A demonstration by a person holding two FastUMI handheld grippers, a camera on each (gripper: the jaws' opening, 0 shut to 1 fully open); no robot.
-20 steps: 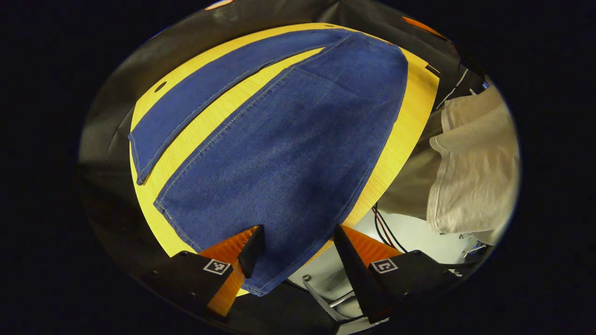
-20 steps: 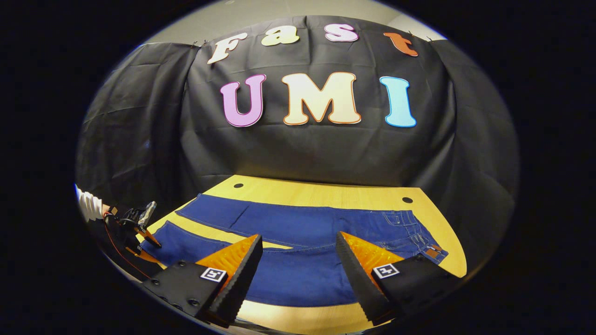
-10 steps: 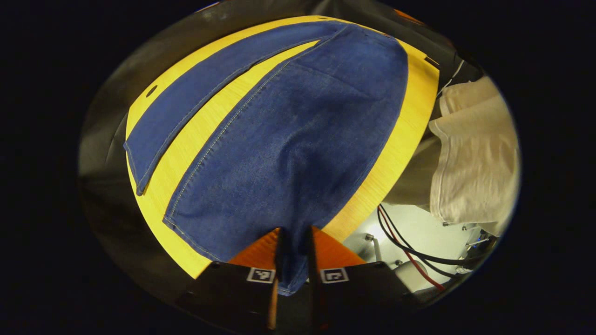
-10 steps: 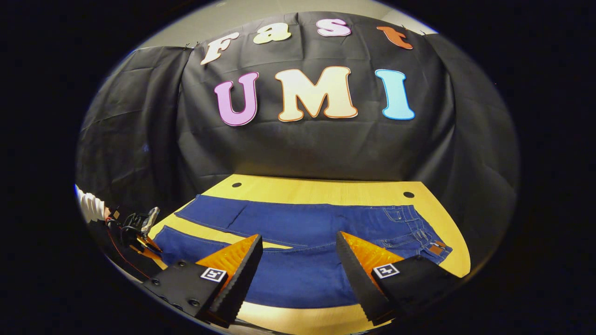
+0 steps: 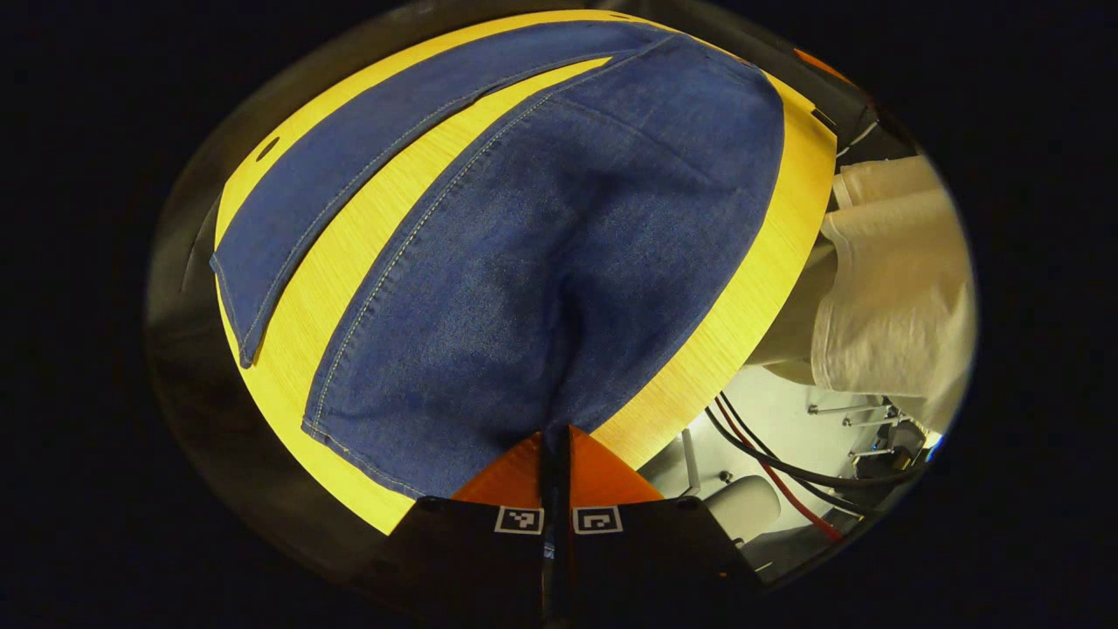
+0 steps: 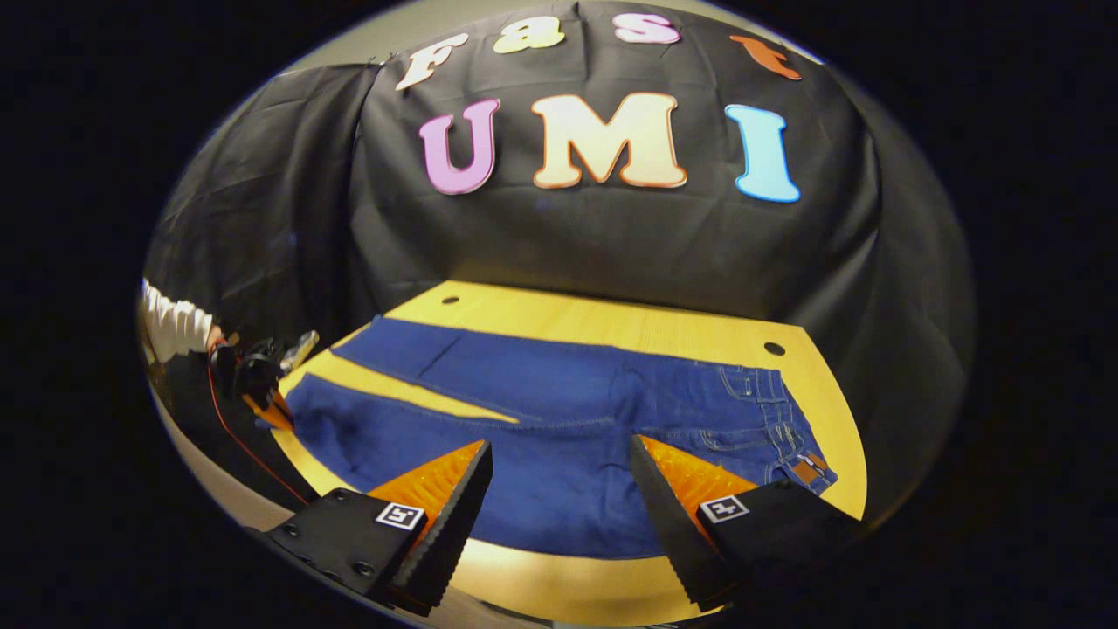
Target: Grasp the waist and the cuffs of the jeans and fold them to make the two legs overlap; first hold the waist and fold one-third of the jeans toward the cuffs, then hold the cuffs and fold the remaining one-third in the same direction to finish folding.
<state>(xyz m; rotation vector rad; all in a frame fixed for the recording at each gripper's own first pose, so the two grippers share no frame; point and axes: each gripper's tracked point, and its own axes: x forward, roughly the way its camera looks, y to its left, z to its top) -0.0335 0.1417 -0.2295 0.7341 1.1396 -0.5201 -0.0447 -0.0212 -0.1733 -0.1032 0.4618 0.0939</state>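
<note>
In the left gripper view, our left gripper (image 5: pixel 555 454) has its jaws pinched together on the near leg's cuff (image 5: pixel 524 437) of the jeans (image 5: pixel 541 253) at the desk (image 5: pixel 751 297) corner; the other leg lies apart toward the far edge.

In the right gripper view, our right gripper (image 6: pixel 559 489) hovers with jaws wide apart, holding nothing, over the near edge, short of the waist (image 6: pixel 786 437) at the right end. We judge that lifting the cuff alone could drag the denim askew, because the waist is unheld.
</note>
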